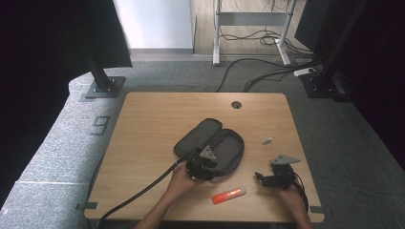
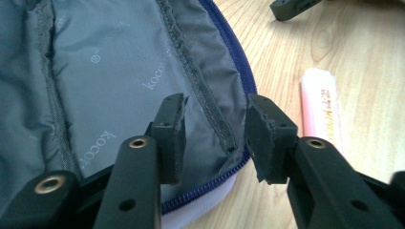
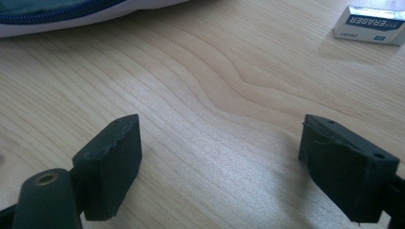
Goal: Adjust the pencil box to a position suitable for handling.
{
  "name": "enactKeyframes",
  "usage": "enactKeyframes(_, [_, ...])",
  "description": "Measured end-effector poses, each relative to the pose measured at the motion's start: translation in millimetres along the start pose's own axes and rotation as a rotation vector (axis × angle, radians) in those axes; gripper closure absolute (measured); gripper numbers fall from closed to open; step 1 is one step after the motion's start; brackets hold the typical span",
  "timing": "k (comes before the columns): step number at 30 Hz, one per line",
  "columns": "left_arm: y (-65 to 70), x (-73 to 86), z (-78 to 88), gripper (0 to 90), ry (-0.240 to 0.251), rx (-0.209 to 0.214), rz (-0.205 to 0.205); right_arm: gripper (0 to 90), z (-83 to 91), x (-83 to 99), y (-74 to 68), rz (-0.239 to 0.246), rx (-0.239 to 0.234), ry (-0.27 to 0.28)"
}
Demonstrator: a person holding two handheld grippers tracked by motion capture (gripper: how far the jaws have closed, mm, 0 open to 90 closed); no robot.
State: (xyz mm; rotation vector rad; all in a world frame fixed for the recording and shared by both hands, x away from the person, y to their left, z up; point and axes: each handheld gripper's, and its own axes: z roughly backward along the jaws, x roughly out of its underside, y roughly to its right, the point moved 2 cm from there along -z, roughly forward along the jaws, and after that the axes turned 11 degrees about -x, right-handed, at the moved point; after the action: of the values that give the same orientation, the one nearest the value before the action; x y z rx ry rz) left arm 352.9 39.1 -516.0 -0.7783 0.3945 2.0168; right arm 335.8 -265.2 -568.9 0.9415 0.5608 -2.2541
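One pencil case (image 1: 210, 145) lies open on the table (image 1: 153, 124), its two halves spread flat; in the high view its long axis goes from near-right to far-left, one end pointing to the far side of the table. The left gripper (image 2: 215, 136) is at the near edge of the case; its jaws stand a little apart over the grey lining and the blue zipper (image 2: 239, 67), and no thing is pressed between them. To the right of this gripper, near it on the wood, lies one pink marker (image 2: 322, 109); in the high view its long axis goes almost left to right. The right gripper (image 3: 219, 162) is beyond the marker, low over bare wood, its jaws wide and holding nothing; one eraser (image 3: 370, 24) lies ahead of it, to its right, well apart.
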Motion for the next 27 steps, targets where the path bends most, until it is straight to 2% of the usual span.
enactKeyframes(13, [-15.7,5.4,34.2,29.3,0.025,-0.016,0.072,14.5,0.0,0.0,0.0,0.000,0.000,0.000])
enactKeyframes(20, [-21.8,11.4,45.8,23.7,0.018,-0.036,0.079,14.5,0.0,0.0,0.0,0.000,0.000,0.000])
enactKeyframes(27, [-27.7,21.5,54.0,20.6,0.031,-0.048,0.096,14.5,0.0,0.0,-0.1,0.000,0.000,0.000])
